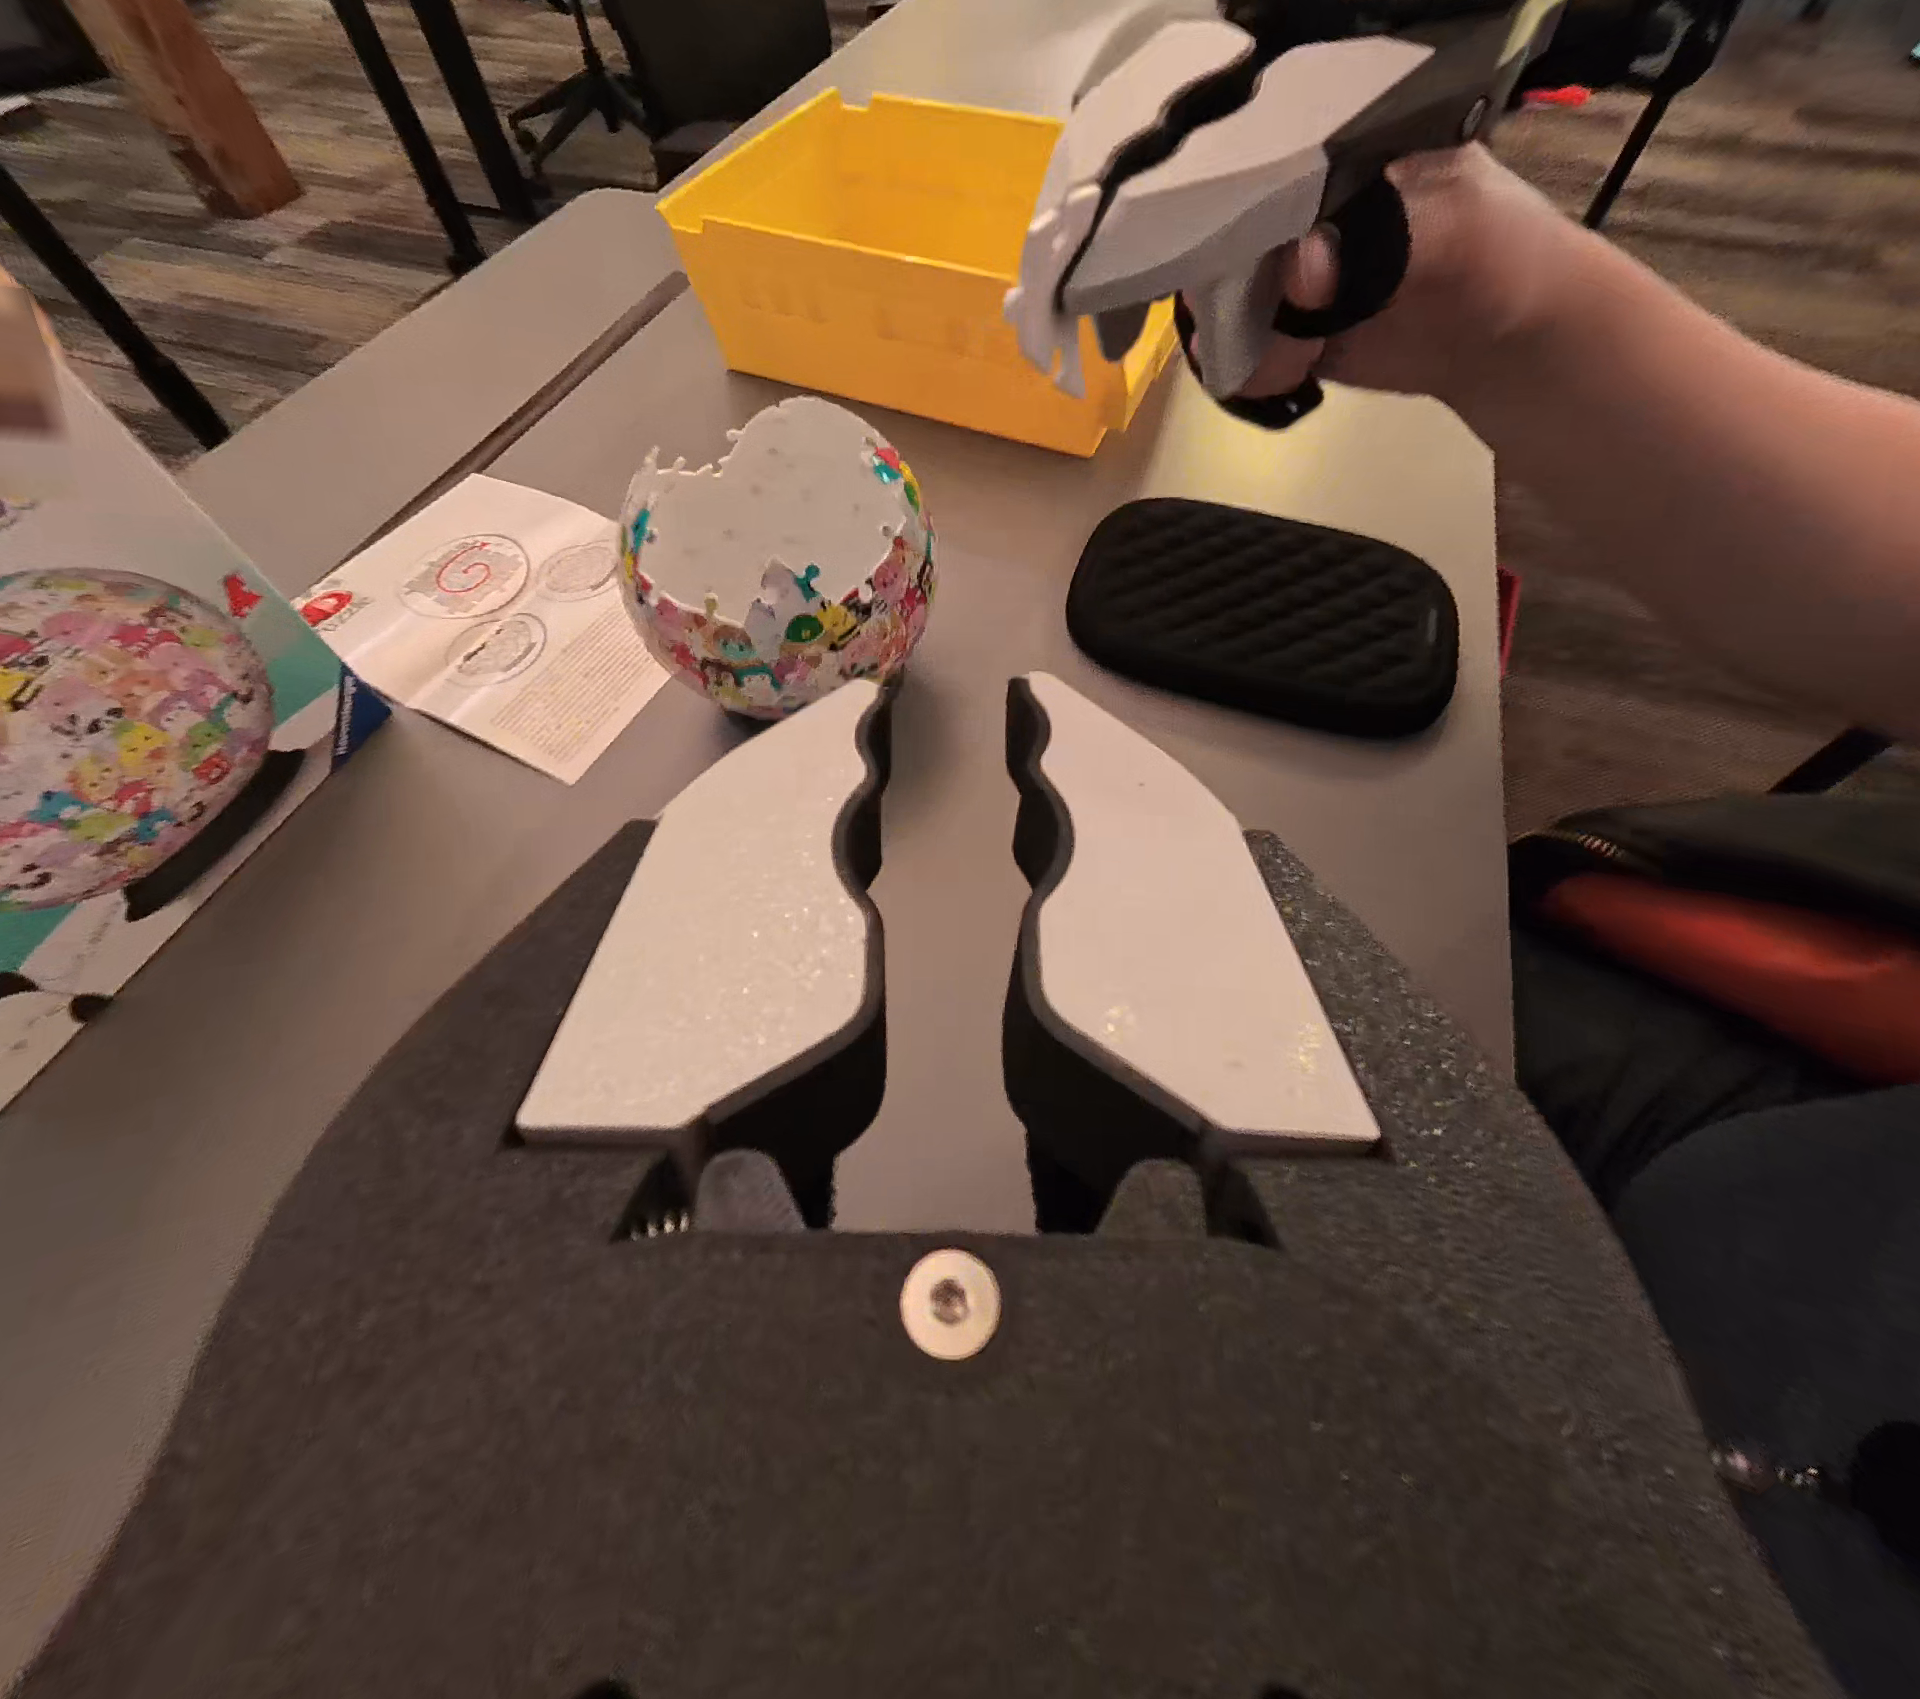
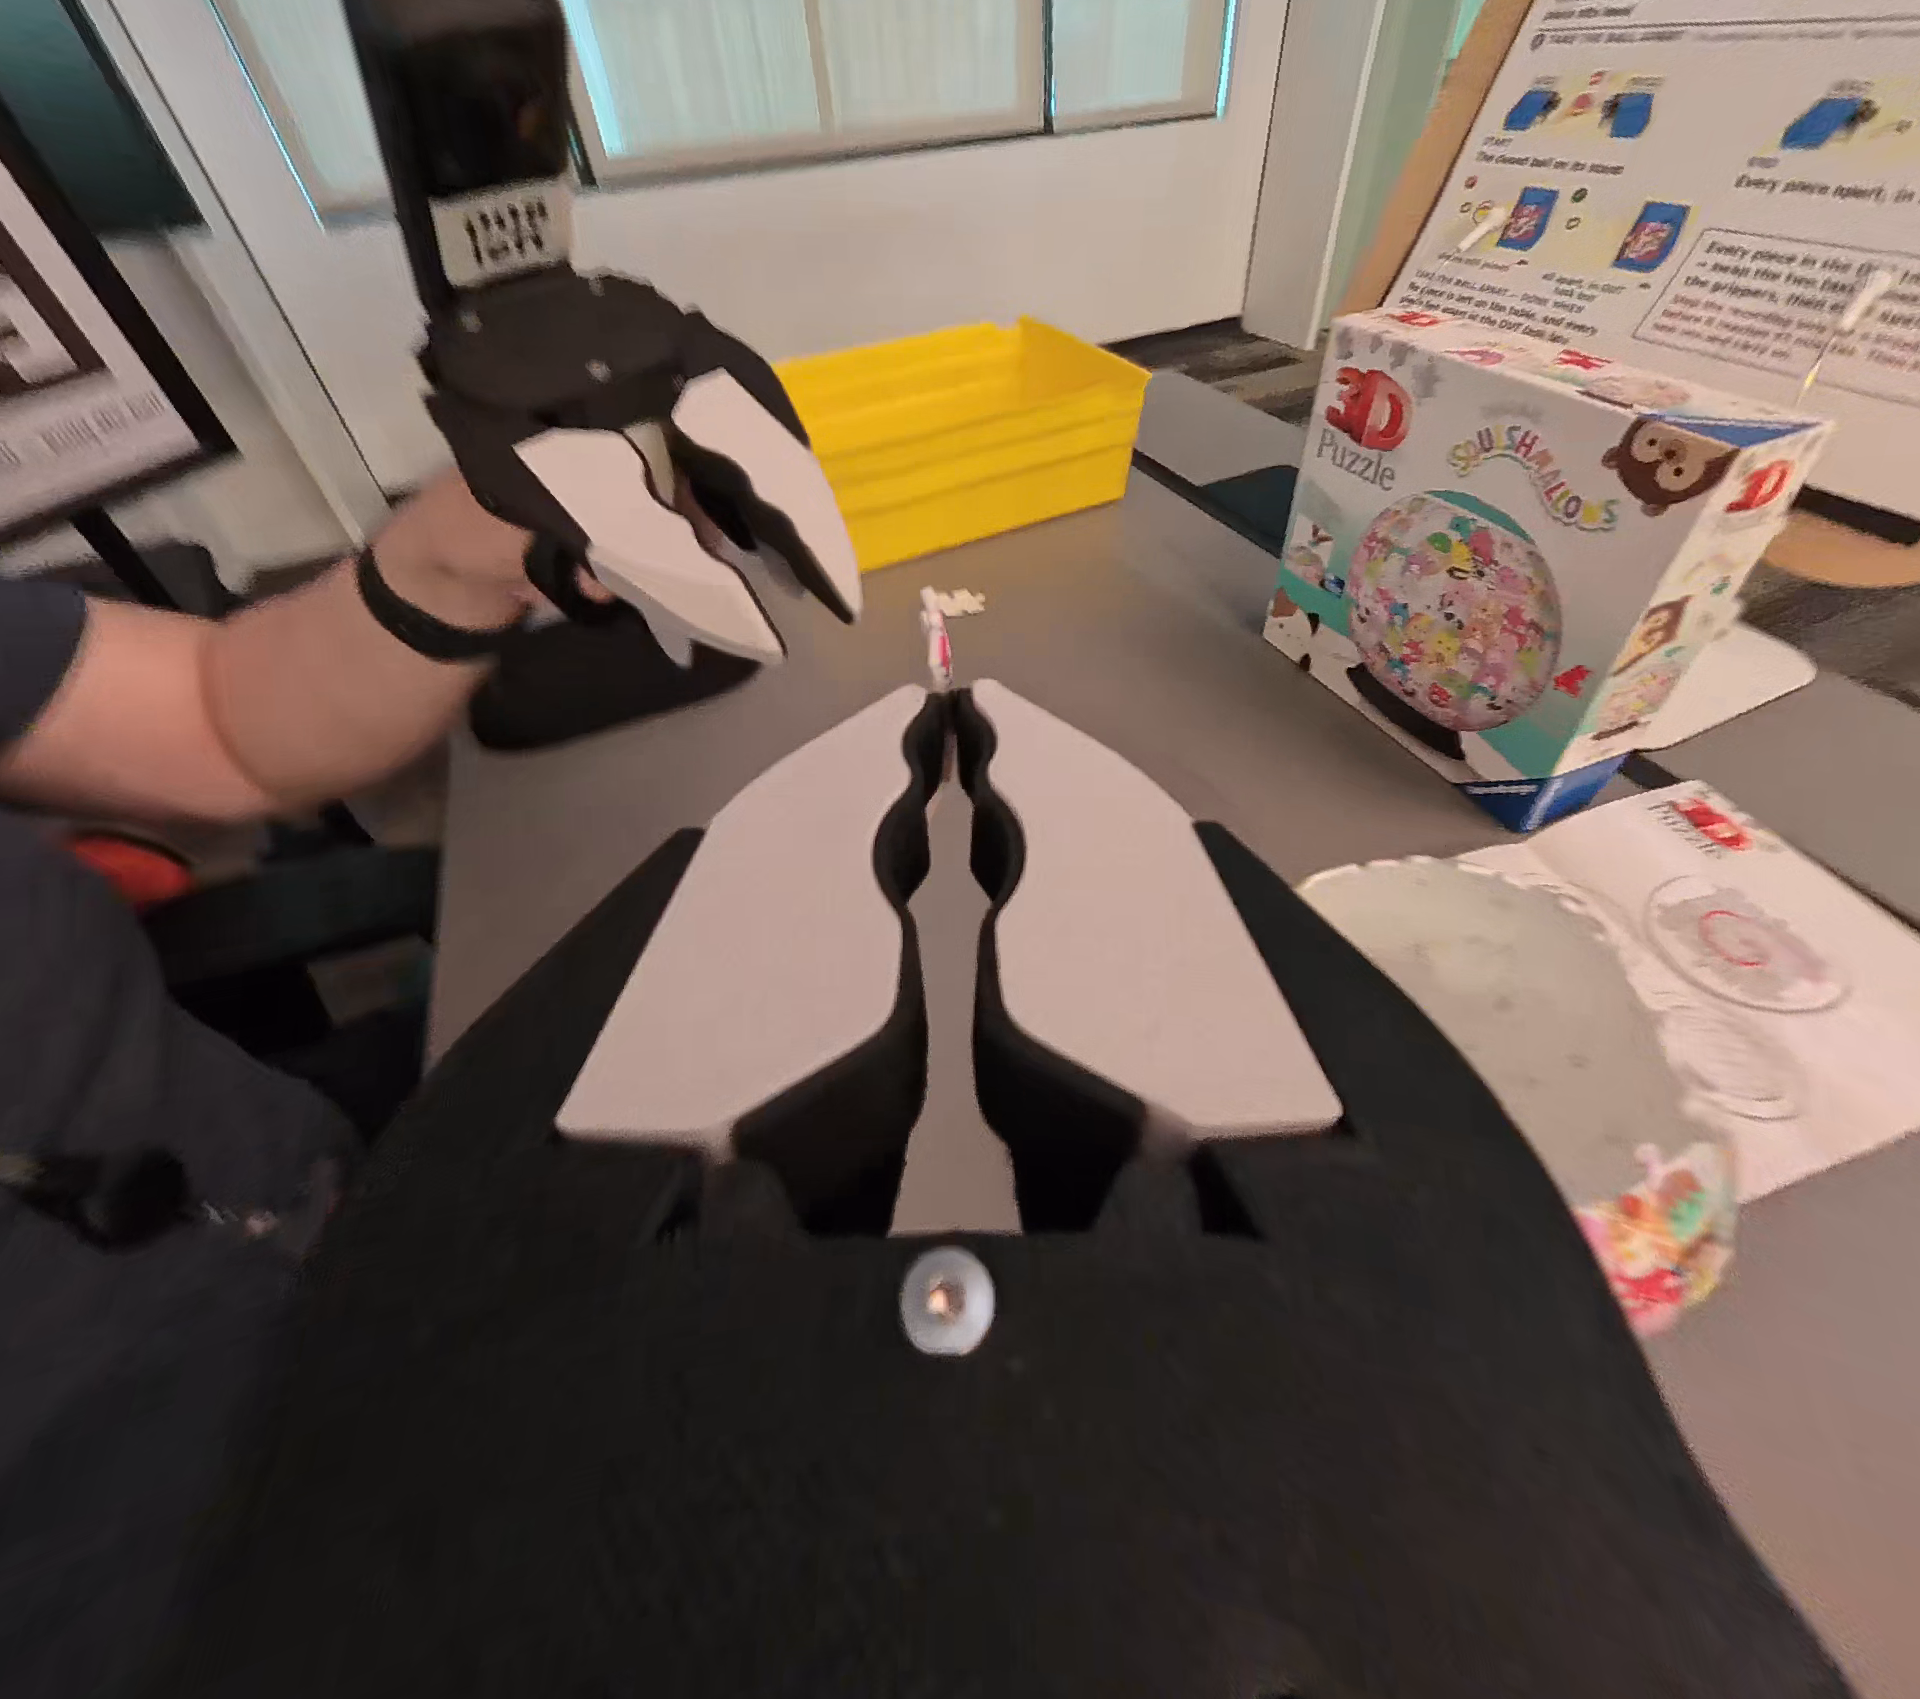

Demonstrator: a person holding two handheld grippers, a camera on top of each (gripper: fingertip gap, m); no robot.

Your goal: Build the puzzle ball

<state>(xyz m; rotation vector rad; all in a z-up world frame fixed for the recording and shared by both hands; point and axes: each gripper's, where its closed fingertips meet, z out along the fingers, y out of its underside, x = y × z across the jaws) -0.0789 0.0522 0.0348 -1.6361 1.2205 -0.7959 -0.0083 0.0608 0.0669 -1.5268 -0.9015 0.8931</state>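
Fingers: our right gripper (image 2: pixel 949 693) pinching puzzle piece (image 1: pixel 1049 299) by thin edge, left gripper (image 1: pixel 945 693) spread, empty. Half-built puzzle ball (image 1: pixel 777 579) sits unsteadied on bench (image 1: pixel 1039 870); pressing piece may roll it.

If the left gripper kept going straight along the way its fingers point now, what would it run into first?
Most likely the half-built puzzle ball: the open left gripper points at the table, the ball sitting just beyond its left fingertip, slightly left of centre. Depth is hard to judge, so it might graze past onto the bare table.
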